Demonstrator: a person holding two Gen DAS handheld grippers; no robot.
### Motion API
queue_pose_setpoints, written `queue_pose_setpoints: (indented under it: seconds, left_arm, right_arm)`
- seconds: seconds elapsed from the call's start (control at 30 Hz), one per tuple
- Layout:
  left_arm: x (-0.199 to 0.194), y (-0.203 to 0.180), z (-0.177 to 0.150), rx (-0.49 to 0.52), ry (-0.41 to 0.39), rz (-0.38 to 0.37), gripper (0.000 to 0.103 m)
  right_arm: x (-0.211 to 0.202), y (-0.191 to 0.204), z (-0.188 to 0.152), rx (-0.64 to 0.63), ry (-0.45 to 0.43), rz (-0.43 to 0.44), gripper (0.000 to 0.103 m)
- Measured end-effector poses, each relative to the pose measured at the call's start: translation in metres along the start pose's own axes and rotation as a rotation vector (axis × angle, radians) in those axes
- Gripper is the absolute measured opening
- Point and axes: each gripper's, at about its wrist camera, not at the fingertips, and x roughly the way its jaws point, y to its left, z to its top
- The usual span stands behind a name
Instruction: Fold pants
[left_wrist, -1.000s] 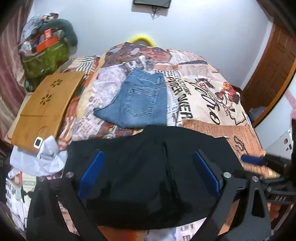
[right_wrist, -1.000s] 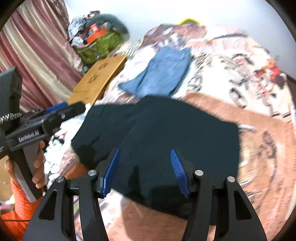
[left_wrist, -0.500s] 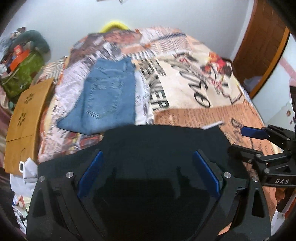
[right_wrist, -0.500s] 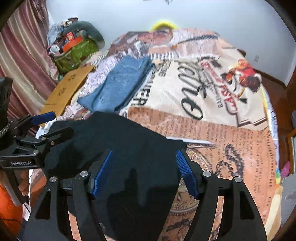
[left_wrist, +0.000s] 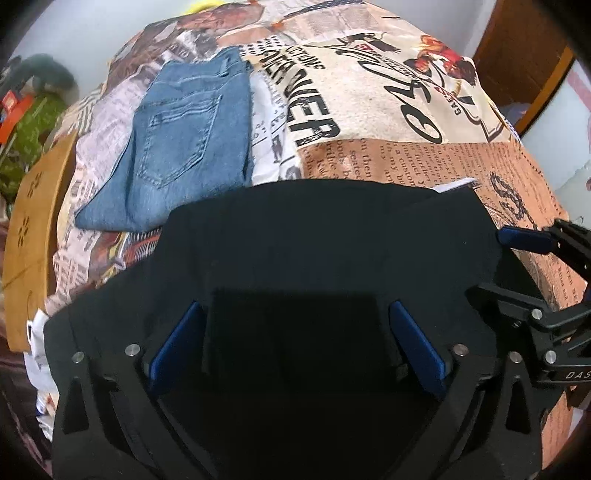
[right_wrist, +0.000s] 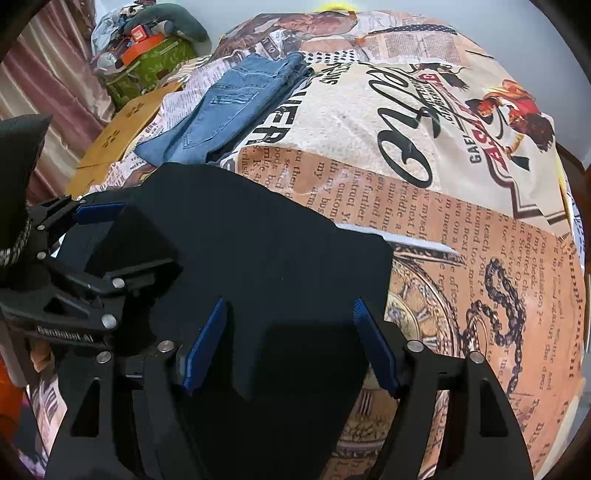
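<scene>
Both tongs hang open over black pants (left_wrist: 332, 258) spread on a bed. From the left camera, the left tongs (left_wrist: 295, 347) show two blue pads spread wide, with dark cloth lying beneath and between them but not pinched. From the right camera, the right tongs (right_wrist: 291, 350) look the same — their jaws have just been opening, and the cloth under them is loose, not gripped. Each tool also appears at the edge of the other's view, so the two are close together, side by side.

The black pants lie at the near edge of the bed, on a bedspread (right_wrist: 461, 192) printed with newspaper text and a cowboy picture. They look partly folded, with a thicker square layer resting on top near the tongs. A small white tag (left_wrist: 456, 184) pokes out at the far right corner. Further back, well apart, sits a pair of folded blue jeans (left_wrist: 184, 147). A tan board (left_wrist: 33, 236) lies off to the left.

My reading is that a fold has just been laid down and let go. To do the next part well, each tool should pinch through all layers at a near corner, lift both corners evenly, and carry them across together — keeping the edges lined up so the cloth does not bunch or skew.
</scene>
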Motion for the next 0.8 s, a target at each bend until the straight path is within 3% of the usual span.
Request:
queue_pose_setpoints:
  seconds: [0.37, 0.8]
  left_arm:
    - [-0.031, -0.011, -0.032, 0.046, -0.074, 0.127, 0.102]
    - [-0.057, -0.01, -0.069, 0.029, -0.096, 0.14, 0.102]
  right_arm:
    - [-0.024, -0.002, -0.032, 0.045, 0.008, -0.05, 0.082]
    - [-0.056, 0.0, -0.064, 0.105, -0.022, -0.08, 0.084]
